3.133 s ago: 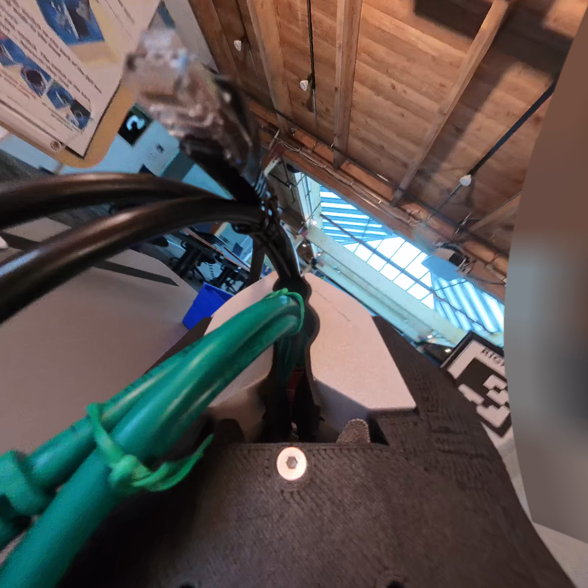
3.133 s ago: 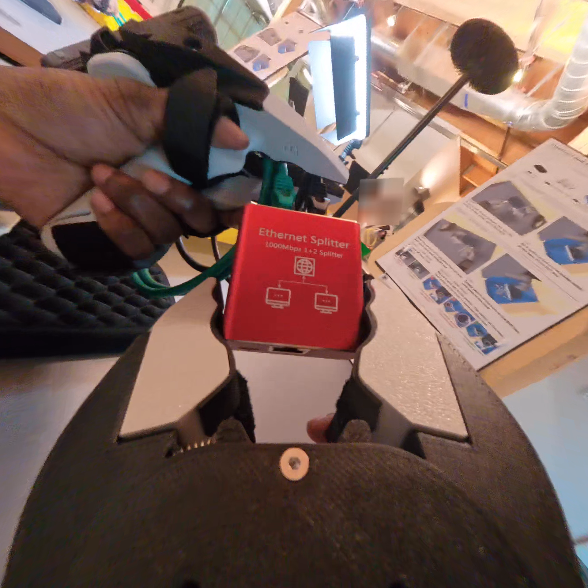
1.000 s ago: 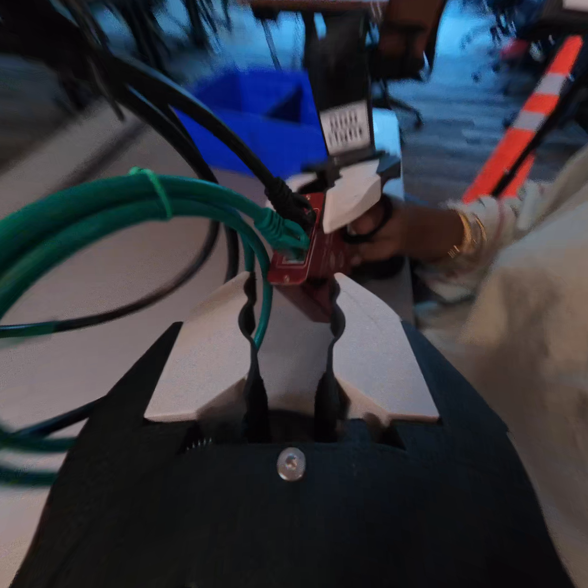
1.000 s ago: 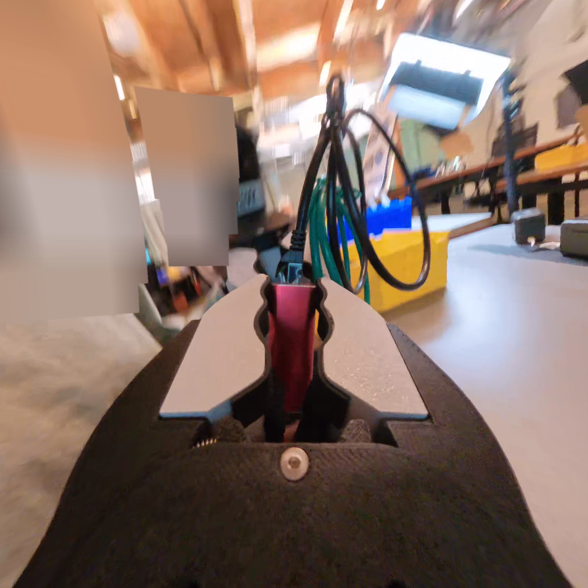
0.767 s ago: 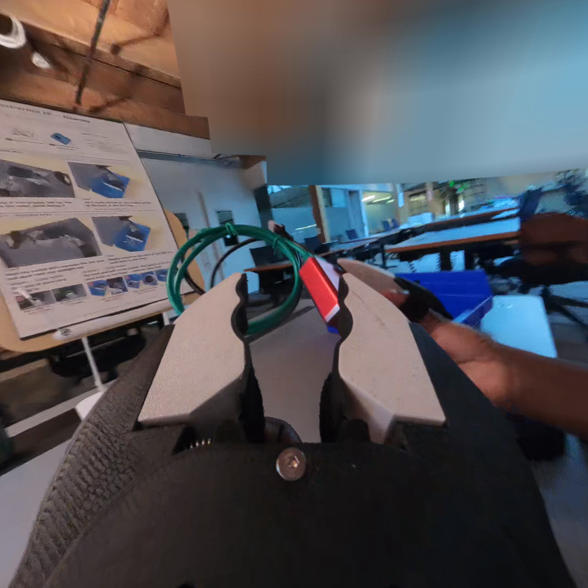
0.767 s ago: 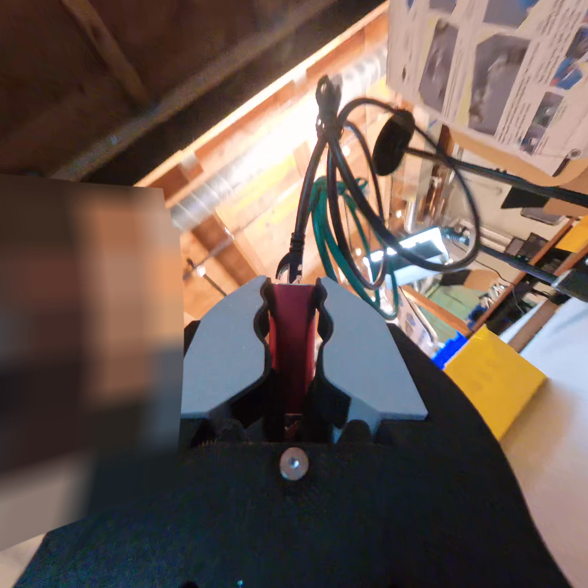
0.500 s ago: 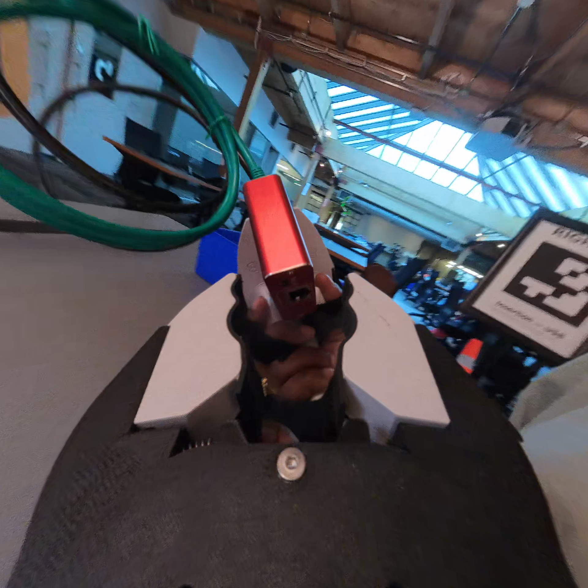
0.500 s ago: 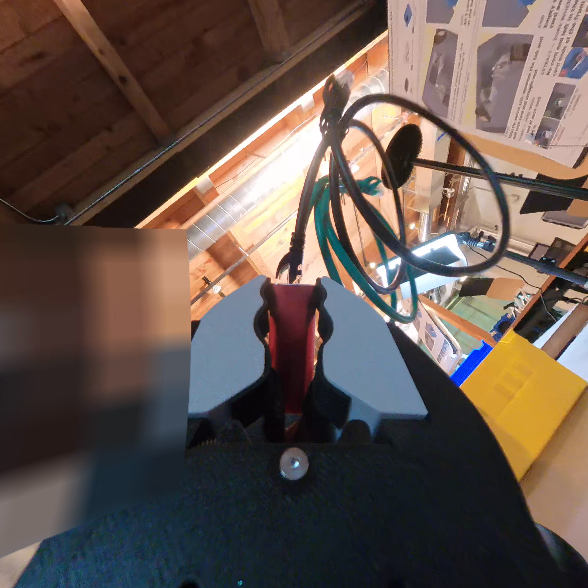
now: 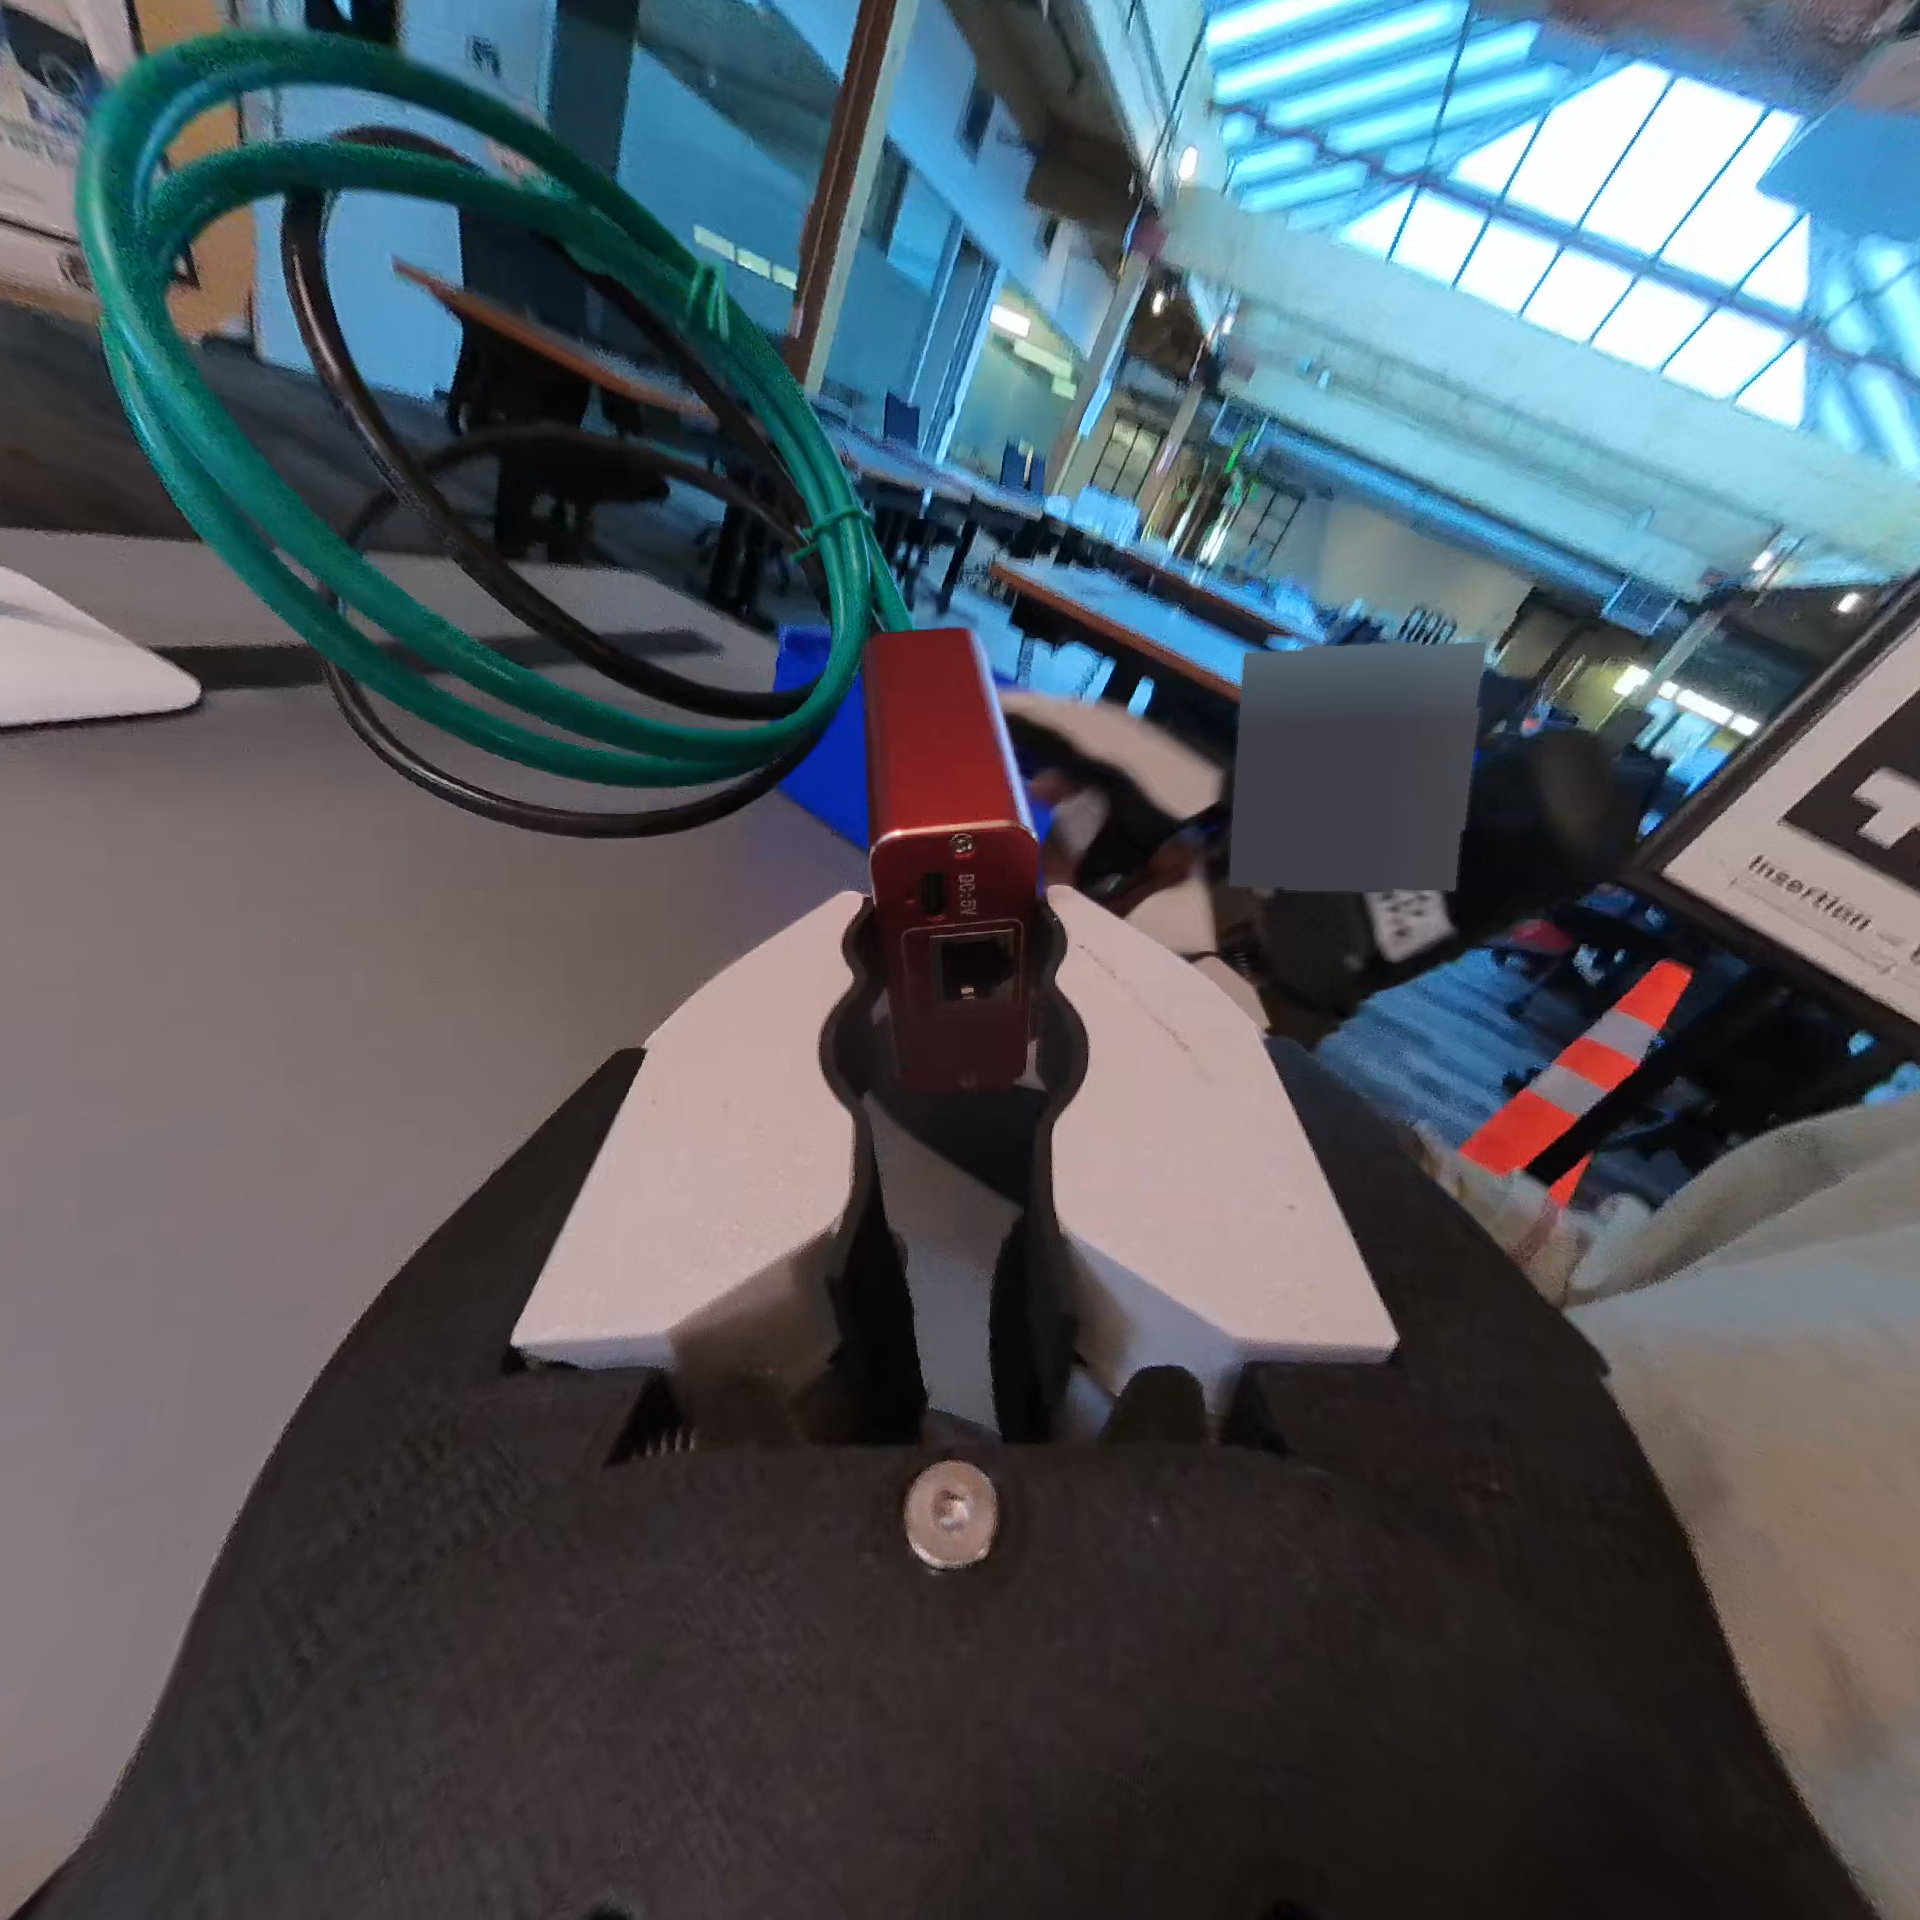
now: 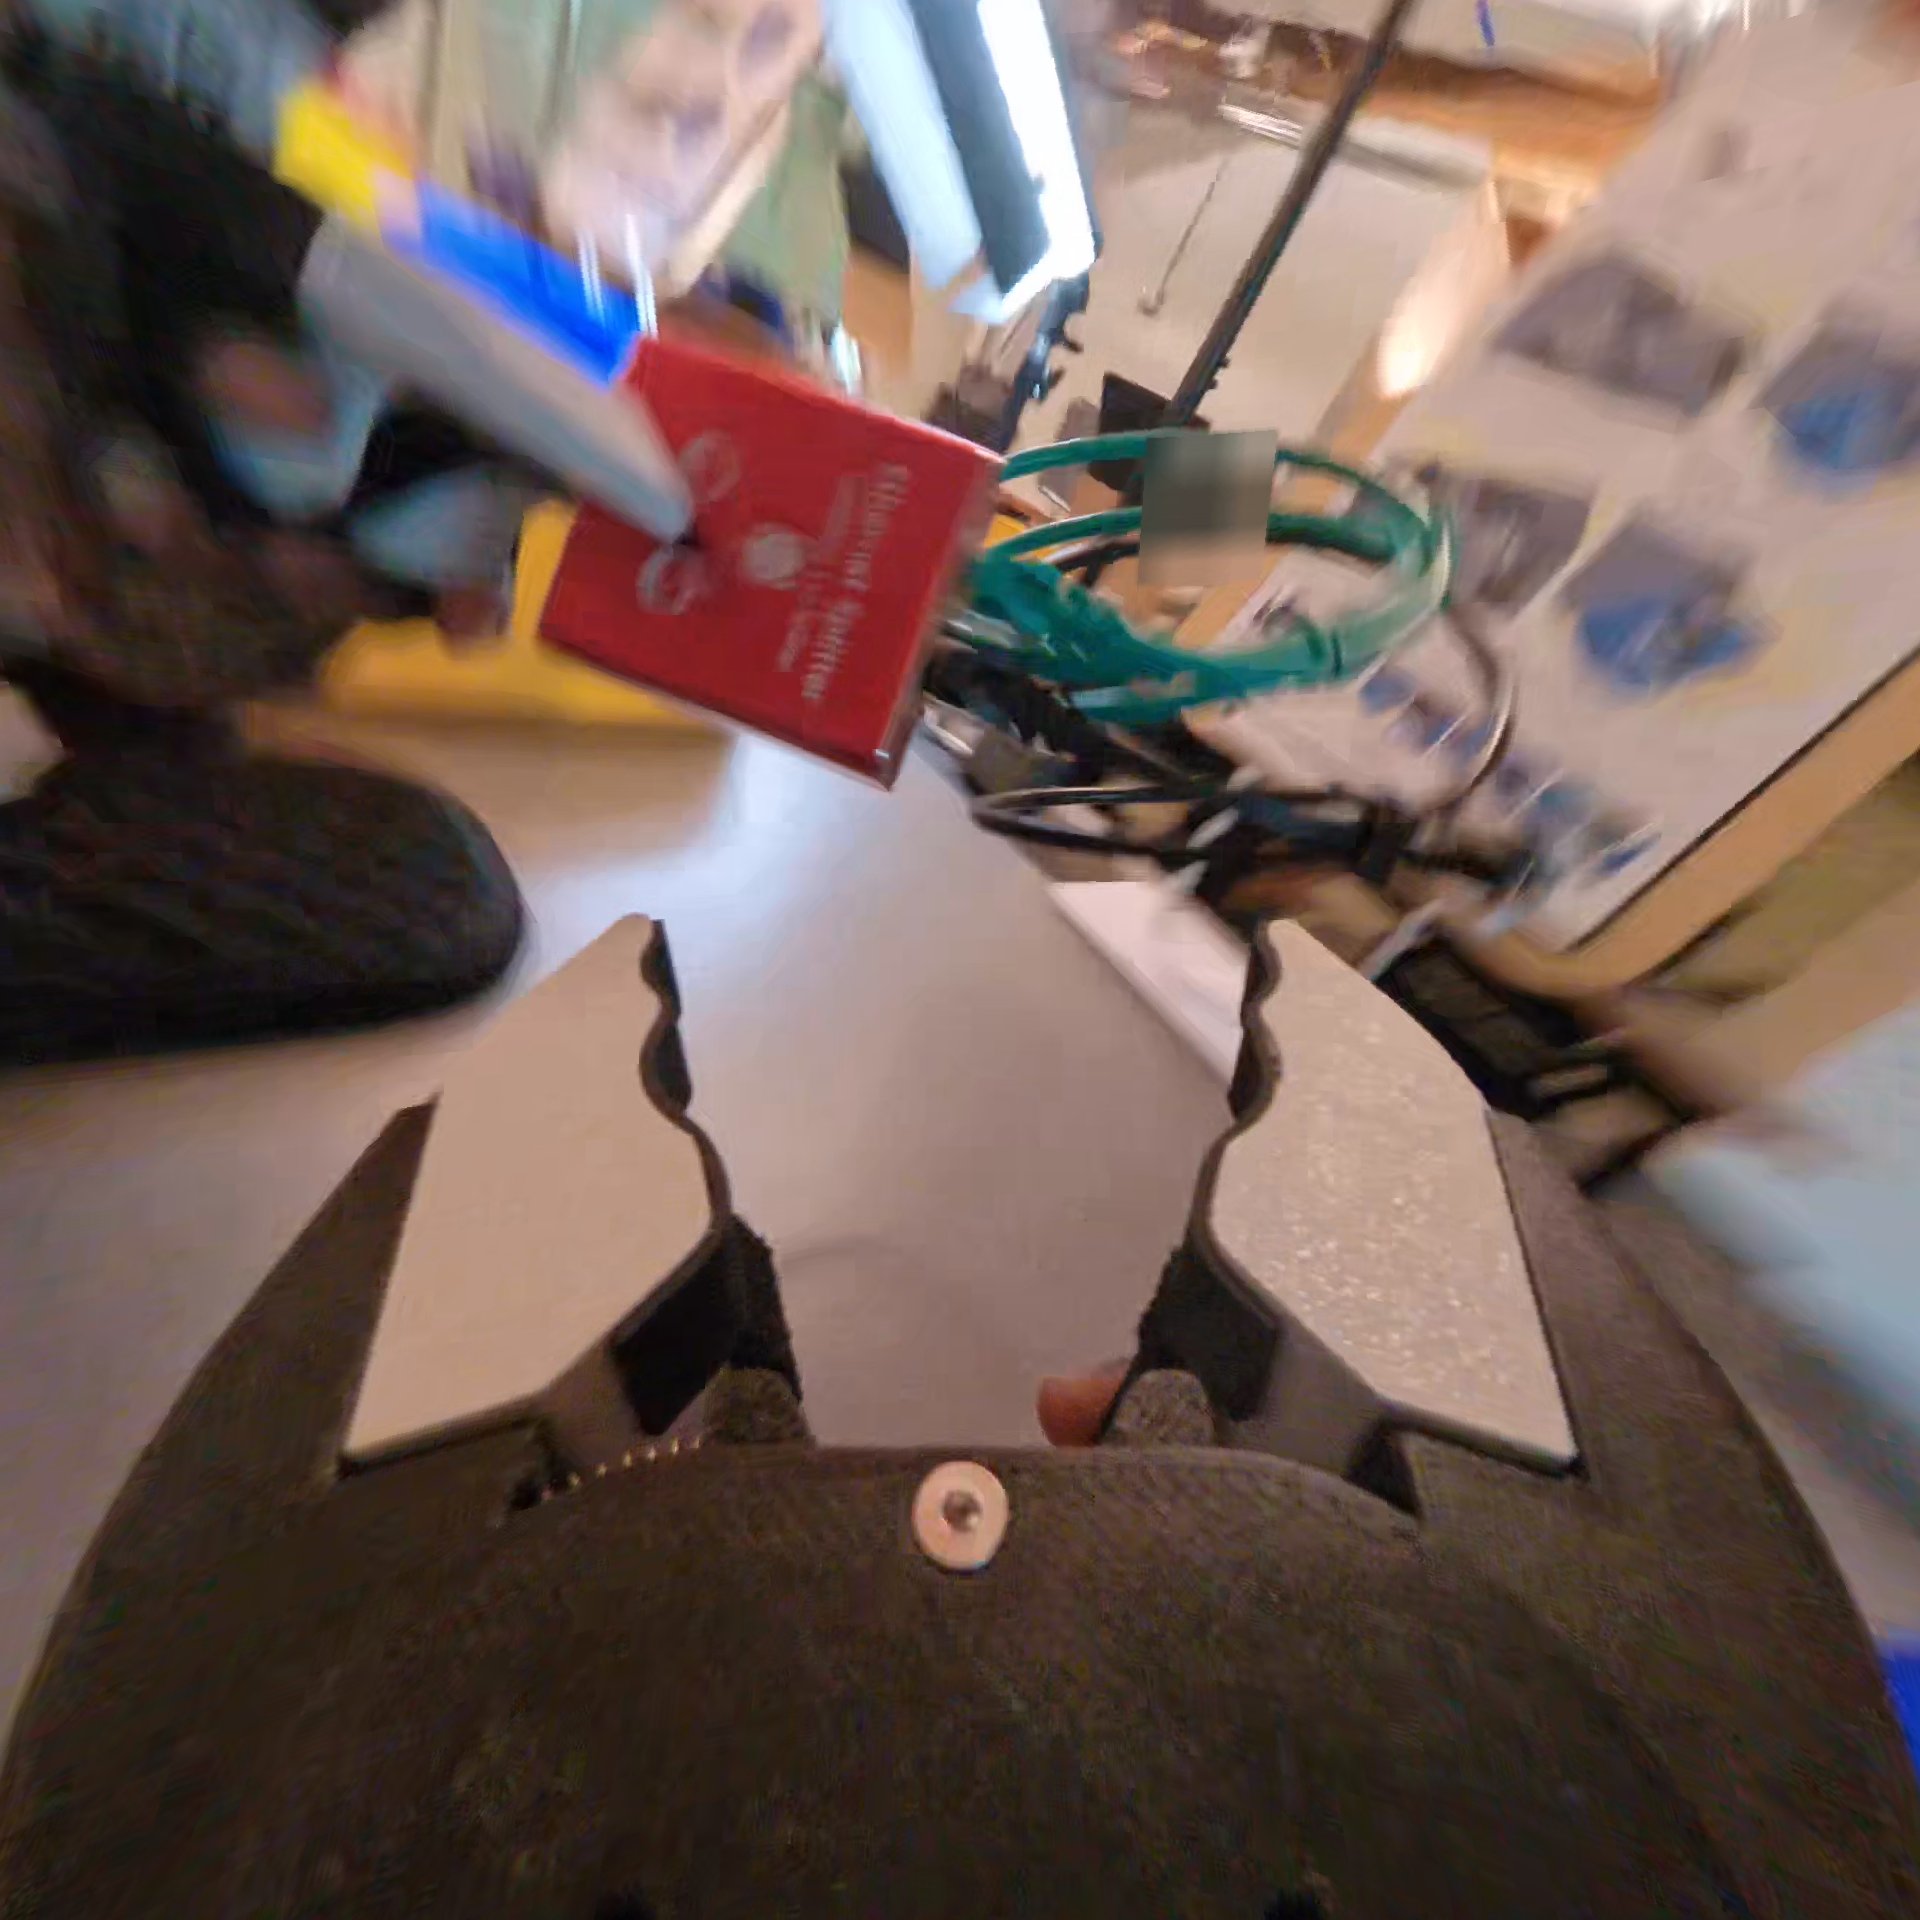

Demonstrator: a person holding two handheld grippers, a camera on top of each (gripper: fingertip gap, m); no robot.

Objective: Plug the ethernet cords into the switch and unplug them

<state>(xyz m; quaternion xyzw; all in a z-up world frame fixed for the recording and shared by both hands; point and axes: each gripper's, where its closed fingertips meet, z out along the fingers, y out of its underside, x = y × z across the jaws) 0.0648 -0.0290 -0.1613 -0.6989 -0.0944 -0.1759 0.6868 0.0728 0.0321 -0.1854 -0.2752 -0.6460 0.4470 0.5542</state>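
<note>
The red ethernet splitter (image 9: 954, 873), released by the now wide-open right gripper (image 10: 951, 1029), is clamped between the left gripper (image 9: 956, 997) fingers, so its green cord (image 9: 436, 665) and black cord (image 9: 520, 800) can be unplugged next.

One switch (image 9: 951, 831), seemingly two cords (image 9: 436, 665).

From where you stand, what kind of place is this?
Probably a big open workshop or lab hall: long rows of tables run back under a skylight roof, an orange cone stands on the floor, and an instruction poster is propped nearby.
</note>
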